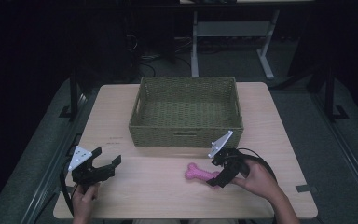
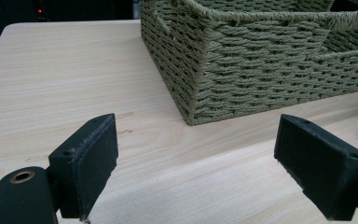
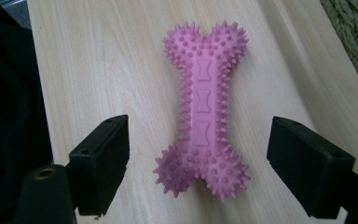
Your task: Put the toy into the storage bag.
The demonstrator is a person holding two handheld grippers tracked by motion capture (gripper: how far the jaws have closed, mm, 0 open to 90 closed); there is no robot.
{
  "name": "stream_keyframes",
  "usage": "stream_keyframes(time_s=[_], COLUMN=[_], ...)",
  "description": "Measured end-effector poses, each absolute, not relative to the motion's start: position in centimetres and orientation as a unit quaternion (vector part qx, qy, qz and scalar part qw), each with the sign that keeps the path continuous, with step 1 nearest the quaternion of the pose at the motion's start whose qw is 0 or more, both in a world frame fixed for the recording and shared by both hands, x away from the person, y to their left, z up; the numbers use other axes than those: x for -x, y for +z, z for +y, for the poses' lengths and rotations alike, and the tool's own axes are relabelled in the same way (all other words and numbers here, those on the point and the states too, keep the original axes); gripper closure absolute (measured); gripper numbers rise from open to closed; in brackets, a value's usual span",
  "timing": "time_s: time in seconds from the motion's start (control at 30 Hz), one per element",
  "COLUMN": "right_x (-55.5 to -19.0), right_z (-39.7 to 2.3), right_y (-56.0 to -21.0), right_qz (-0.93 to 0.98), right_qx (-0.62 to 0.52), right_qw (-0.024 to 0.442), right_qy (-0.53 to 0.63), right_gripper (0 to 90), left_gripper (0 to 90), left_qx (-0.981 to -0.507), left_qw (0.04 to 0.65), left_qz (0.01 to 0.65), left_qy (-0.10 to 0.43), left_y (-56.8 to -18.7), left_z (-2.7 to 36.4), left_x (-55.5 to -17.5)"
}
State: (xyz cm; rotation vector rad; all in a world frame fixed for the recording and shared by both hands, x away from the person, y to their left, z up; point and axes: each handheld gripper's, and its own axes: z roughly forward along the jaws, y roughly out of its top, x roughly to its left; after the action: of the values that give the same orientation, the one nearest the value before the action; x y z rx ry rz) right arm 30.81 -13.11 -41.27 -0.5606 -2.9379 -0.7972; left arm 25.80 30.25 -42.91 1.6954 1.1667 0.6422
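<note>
Pink and spiky, the rubber bone toy [image 3: 203,114] lies flat on the pale wooden surface [image 1: 144,186], near the woven green basket [image 1: 185,134]. The right gripper [image 1: 223,170] straddles it with jaws open, not yet gripping. The left gripper [image 1: 101,164] idles, jaws open.

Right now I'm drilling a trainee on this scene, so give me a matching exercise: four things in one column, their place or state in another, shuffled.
Things:
1. bone toy
2. basket
3. left gripper
4. right gripper

Places or states:
A. open over bare table, at the near left
B. pink, lying flat on the table
C. woven green, standing mid-table
D. open, jaws on either side of the toy's end

Pairs: 1-B, 2-C, 3-A, 4-D
</note>
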Motion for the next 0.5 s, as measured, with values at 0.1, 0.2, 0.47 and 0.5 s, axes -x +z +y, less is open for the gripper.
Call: stream_keyframes(time_s=[0.1,0.2,0.47,0.5], right_x=[-31.0,-31.1,-31.5,-31.5], right_z=[-12.8,-12.5,-11.8,-11.7], right_y=[-41.1,-40.9,-41.1,-41.2], right_qz=[-0.95,-0.951,-0.953,-0.954], right_qx=[0.179,0.176,0.173,0.172], right_qw=[0.023,0.023,0.026,0.026], right_qy=[-0.255,-0.255,-0.246,-0.243], right_gripper=[20.6,20.7,21.1,21.4], left_gripper=[13.0,13.0,13.0,13.0], left_qx=[-0.693,-0.693,-0.692,-0.691], left_qw=[0.473,0.473,0.474,0.474], left_qz=[0.477,0.477,0.477,0.478], left_qy=[0.262,0.262,0.262,0.262], left_y=[-42.9,-42.9,-42.9,-42.9], left_z=[30.2,30.2,30.3,30.3], left_x=[-25.8,-25.8,-25.8,-25.8])
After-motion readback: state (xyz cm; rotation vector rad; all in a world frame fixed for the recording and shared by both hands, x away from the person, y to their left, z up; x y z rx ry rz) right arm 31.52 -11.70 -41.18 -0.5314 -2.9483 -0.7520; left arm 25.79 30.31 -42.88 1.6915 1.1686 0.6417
